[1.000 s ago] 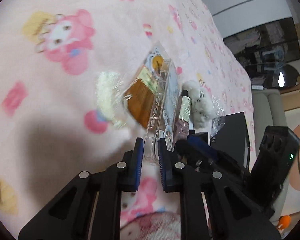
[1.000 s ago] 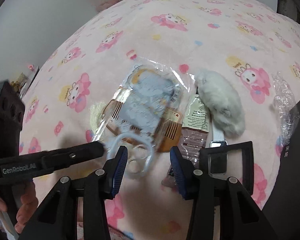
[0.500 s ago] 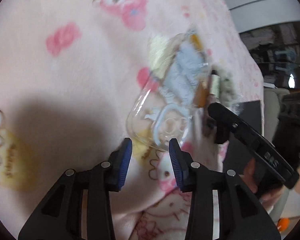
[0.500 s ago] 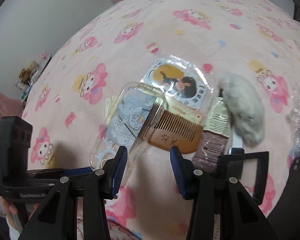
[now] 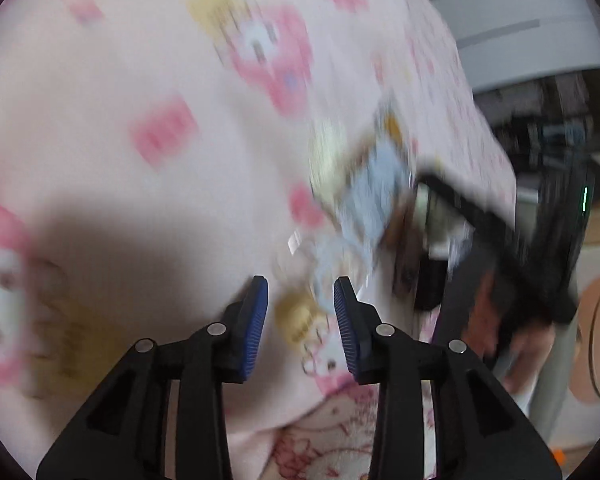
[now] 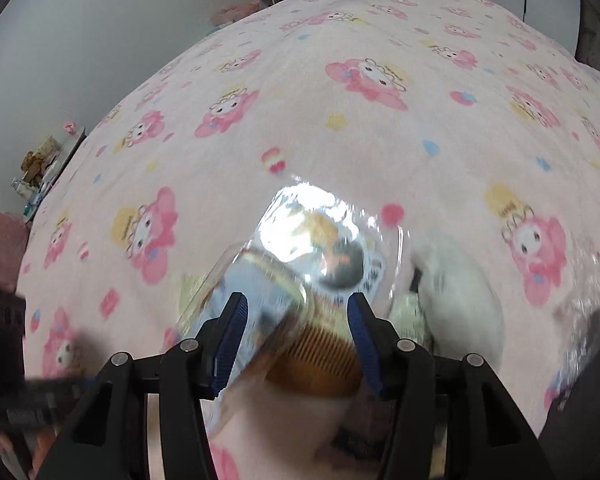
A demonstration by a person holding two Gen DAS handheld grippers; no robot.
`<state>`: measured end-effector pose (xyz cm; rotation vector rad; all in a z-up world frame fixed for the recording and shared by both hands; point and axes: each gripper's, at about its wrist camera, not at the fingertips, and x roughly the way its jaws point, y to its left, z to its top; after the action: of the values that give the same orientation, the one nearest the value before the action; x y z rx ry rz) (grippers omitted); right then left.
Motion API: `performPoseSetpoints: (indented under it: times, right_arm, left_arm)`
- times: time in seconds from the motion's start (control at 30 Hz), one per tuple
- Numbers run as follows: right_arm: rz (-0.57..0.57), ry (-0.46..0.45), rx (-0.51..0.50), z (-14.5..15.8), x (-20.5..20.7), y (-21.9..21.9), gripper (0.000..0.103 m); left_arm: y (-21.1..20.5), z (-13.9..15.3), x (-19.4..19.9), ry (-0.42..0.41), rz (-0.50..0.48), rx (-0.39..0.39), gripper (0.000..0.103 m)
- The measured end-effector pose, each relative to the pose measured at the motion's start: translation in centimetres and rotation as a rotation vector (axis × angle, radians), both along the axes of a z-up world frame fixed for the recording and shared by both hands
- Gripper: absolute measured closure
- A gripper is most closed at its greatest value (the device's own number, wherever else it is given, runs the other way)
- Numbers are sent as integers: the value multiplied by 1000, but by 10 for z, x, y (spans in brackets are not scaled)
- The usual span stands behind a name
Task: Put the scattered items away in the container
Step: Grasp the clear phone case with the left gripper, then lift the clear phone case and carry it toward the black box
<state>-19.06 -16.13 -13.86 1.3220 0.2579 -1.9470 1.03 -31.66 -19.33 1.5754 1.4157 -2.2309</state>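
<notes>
Right claw (image 6: pixel 296 334) widening, ungripped, over wooden comb (image 6: pixel 320 364) and clear case (image 6: pixel 236 300) on bed (image 6: pixel 340 120); left claw (image 5: pixel 300 308) parted, empty; risk of pinching both

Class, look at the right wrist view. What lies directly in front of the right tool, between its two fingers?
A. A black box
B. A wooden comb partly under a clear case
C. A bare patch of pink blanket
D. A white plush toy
B: the brown wooden comb shows in the gap of the right tool, with the clear case overlapping it; the white plush toy lies off to the right.
</notes>
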Motion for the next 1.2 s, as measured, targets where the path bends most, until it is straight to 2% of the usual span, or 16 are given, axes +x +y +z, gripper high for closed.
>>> performPoseSetpoints:
  times: [0.13, 0.23, 0.27, 0.37, 0.43, 0.53, 0.6, 0.7, 0.77, 0.93, 1.0, 1.07, 1.2]
  right_arm:
    - [34, -25, 9, -14, -10, -13, 55]
    - [76, -90, -4, -24, -7, -15, 57]
    - [77, -68, 0, -23, -3, -14, 57]
    - [80, -126, -40, -19, 4, -6, 60]
    - [102, -162, -63, -13, 18, 0, 60]
    - [186, -215, -54, -11, 50, 7, 60]
    - [208, -226, -34, -13, 63, 10, 60]
    - [158, -151, -6, -13, 61, 13, 60]
    - [127, -141, -10, -14, 53, 11, 60]
    - [149, -158, -32, -24, 47, -10, 60]
    - [161, -149, -16, -22, 51, -15, 60]
    - [181, -152, -22, -15, 58, -12, 60]
    - [200, -183, -3, -4, 76, 7, 60]
  left_arm:
    - [14, -11, -13, -6, -3, -23, 70]
    - [7, -4, -18, 11, 29, -64, 71]
    - [2, 1, -17, 12, 42, -93, 71]
    - [-17, 12, -10, 14, 116, -158, 70]
    - [-31, 18, 0, 30, 188, -158, 70]
    - [-46, 20, 11, 17, 243, -173, 70]
    - [-50, 19, 16, 6, 245, -177, 70]
    - [-47, 15, 19, 0, 240, -175, 69]
    - [-45, 16, 23, -3, 236, -186, 68]
    - [-37, 13, 16, -4, 215, -177, 67]
    - [-30, 18, 15, -11, 191, -211, 63]
    - [-25, 24, 15, -24, 159, -243, 59]
    - [-18, 24, 22, -45, 100, -218, 59]
